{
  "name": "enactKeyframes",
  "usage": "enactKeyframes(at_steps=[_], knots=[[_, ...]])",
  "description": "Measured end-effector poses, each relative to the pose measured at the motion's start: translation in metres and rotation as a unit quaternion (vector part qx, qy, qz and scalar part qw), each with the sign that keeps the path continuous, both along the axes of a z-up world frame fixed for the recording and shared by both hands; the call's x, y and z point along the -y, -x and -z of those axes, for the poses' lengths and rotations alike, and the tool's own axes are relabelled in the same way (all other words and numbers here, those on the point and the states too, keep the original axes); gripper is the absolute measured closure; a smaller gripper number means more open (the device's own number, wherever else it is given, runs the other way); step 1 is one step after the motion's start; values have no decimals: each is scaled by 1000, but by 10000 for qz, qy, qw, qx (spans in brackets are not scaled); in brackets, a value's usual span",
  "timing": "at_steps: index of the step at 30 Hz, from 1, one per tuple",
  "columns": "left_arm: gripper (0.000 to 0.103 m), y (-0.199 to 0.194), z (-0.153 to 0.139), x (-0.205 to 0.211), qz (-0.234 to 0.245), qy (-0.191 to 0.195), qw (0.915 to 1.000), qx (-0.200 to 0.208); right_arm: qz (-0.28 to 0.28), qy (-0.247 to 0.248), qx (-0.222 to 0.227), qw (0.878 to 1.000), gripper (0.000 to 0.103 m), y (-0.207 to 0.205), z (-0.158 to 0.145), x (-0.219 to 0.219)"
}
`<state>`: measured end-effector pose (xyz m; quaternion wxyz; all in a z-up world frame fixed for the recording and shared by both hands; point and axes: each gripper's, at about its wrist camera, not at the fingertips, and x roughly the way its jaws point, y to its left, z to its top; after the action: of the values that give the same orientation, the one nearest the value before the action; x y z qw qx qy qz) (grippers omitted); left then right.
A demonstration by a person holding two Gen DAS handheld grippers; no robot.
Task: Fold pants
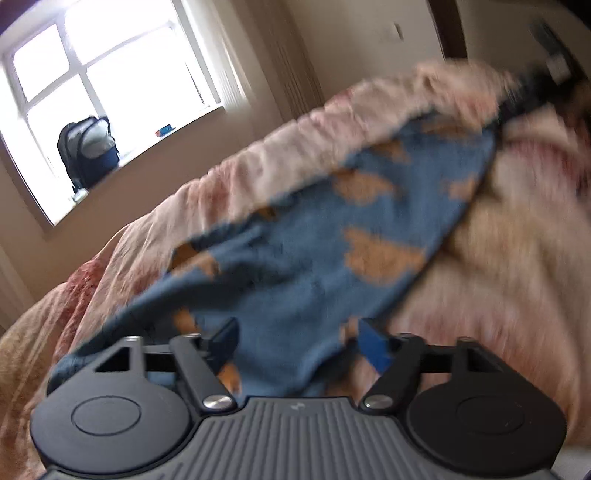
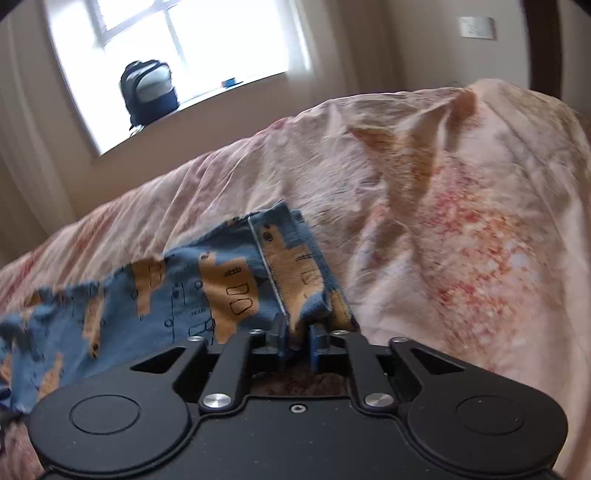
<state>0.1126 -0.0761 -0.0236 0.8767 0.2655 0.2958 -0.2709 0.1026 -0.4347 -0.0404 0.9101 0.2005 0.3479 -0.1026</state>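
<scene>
The pants [image 1: 314, 251] are blue with tan bear prints and lie across a bed with a pink floral cover [image 1: 498, 266]. My left gripper [image 1: 299, 343] has its fingers wide apart, with the blue cloth draped between them. The left view is blurred. In the right wrist view my right gripper [image 2: 298, 341] is shut on a bunched edge of the pants [image 2: 221, 288], near a stitched hem, and the cloth trails away to the left. The far end of the pants reaches the right gripper [image 1: 532, 92], a dark blur at upper right of the left view.
The rumpled bed cover [image 2: 443, 221] fills most of both views. A window [image 2: 177, 40] with a dark backpack [image 2: 149, 92] on its sill is behind the bed. A beige wall with a switch plate [image 2: 476, 26] stands at the right.
</scene>
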Motion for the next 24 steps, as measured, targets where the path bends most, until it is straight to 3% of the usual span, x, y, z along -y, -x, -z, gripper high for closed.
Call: enactKeyframes(at_steps=[1, 3, 5, 8, 10, 11, 13, 14, 15, 16, 18, 20, 24], knots=[[17, -13, -14, 10, 57, -13, 9998, -197, 190, -198, 7, 9996, 70, 5, 1, 2], [7, -42, -45, 39, 280, -229, 9983, -458, 458, -581, 115, 9972, 40, 14, 5, 6], [0, -71, -70, 77, 531, -374, 9961, -604, 628, -842, 315, 9940, 31, 22, 8, 8], [0, -111, -80, 144, 966, -316, 9930, -593, 675, -668, 521, 9941, 14, 29, 8, 4], [2, -135, -72, 187, 1259, 119, 9906, -523, 613, -509, 558, 9953, 14, 31, 11, 3], [8, -146, -65, 204, 1358, 339, 9883, -612, 550, -450, 574, 9958, 15, 31, 13, 4], [17, -163, -50, 235, 1616, 673, 9798, -962, 482, -185, 641, 9966, 23, 31, 14, 4], [21, -170, -40, 250, 1778, 759, 9752, -1081, 441, 15, 648, 9969, 33, 30, 14, 2], [23, -174, -31, 262, 1890, 768, 9723, -1144, 403, 135, 648, 9970, 43, 28, 16, 2], [26, -177, -23, 274, 2010, 732, 9694, -1203, 375, 185, 644, 9970, 45, 27, 17, 2], [29, -183, -9, 293, 2249, 664, 9625, -1363, 357, 79, 663, 9971, 47, 24, 20, 5], [40, -188, 1, 304, 2397, 642, 9566, -1530, 345, 110, 672, 9971, 52, 21, 23, 6], [47, -202, 12, 314, 2344, 786, 9487, -1971, 300, 40, 654, 9974, 53, 16, 27, 9]])
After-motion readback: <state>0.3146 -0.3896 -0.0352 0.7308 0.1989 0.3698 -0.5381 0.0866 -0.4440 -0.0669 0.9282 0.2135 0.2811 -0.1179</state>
